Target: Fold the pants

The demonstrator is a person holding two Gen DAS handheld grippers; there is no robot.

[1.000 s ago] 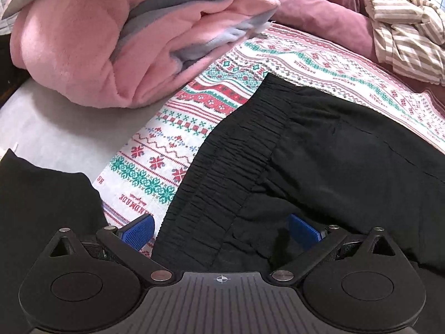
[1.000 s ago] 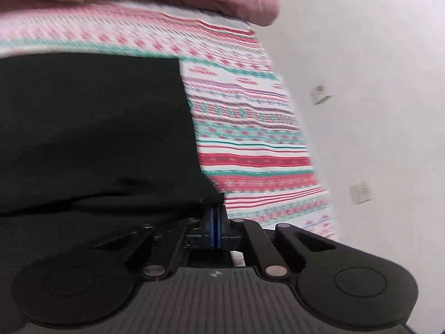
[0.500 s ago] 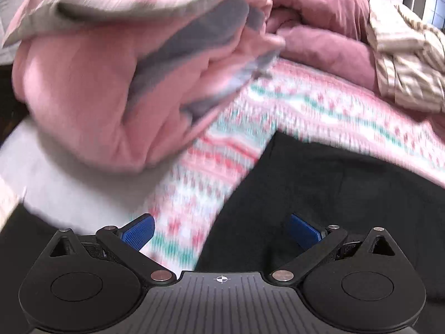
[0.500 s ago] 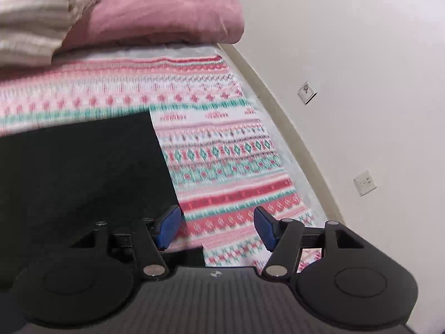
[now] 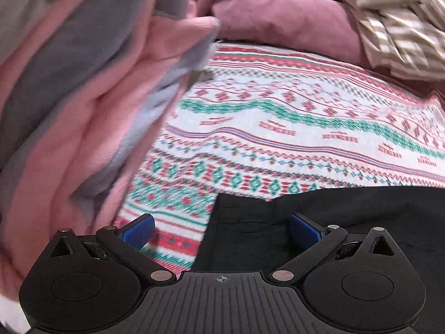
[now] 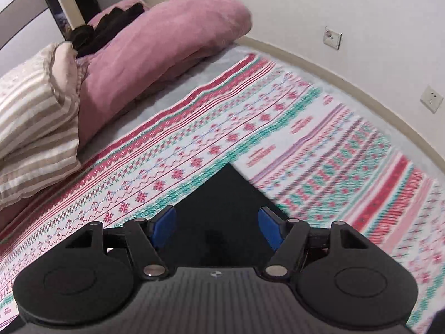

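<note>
The black pants (image 5: 347, 214) lie flat on a patterned red, green and white blanket (image 5: 278, 128) on a bed. In the left wrist view their left edge and a corner sit low in the frame, and my left gripper (image 5: 221, 231) is open and empty above that edge. In the right wrist view a corner of the pants (image 6: 225, 194) points away between the fingers of my right gripper (image 6: 218, 226), which is open and empty just above it. The rest of the pants is hidden below both grippers.
A pile of pink and grey bedding (image 5: 78, 97) rises close on the left. A mauve duvet (image 6: 167, 41) and striped beige fabric (image 6: 33, 117) lie at the far side of the bed. A white wall with sockets (image 6: 431, 98) runs along the right.
My right gripper has let go of the pants' edge and opened, and has lifted and pulled back. My left gripper stayed open and has drawn back from the waistband, so more blanket shows.
</note>
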